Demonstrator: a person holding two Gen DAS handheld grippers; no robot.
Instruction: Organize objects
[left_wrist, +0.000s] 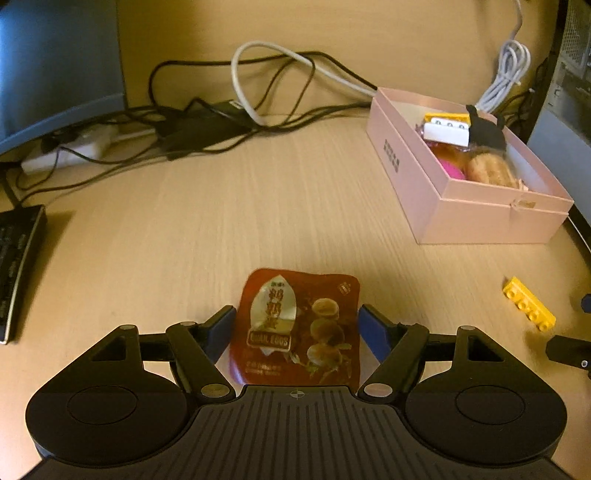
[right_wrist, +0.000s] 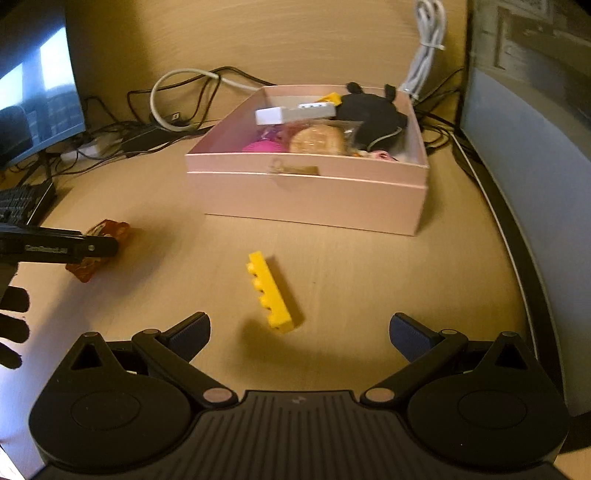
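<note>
A red quail-egg snack packet (left_wrist: 297, 328) lies flat on the wooden desk between the open fingers of my left gripper (left_wrist: 297, 328); the blue pads sit just beside its edges. It also shows in the right wrist view (right_wrist: 101, 245), partly behind the left gripper. A yellow toy brick (right_wrist: 273, 293) lies on the desk just ahead of my open, empty right gripper (right_wrist: 299, 334); it also shows in the left wrist view (left_wrist: 529, 303). A pink open box (right_wrist: 306, 192) holds several items: white and yellow bricks, a black plush, a wrapped pastry, something pink. The box is at the right in the left wrist view (left_wrist: 469, 218).
A tangle of black and white cables (left_wrist: 236, 110) and a power strip (left_wrist: 70, 149) lie at the back. A monitor (left_wrist: 55, 70) stands back left, a keyboard (left_wrist: 16, 266) at the left edge. A computer case (right_wrist: 532, 184) bounds the right side.
</note>
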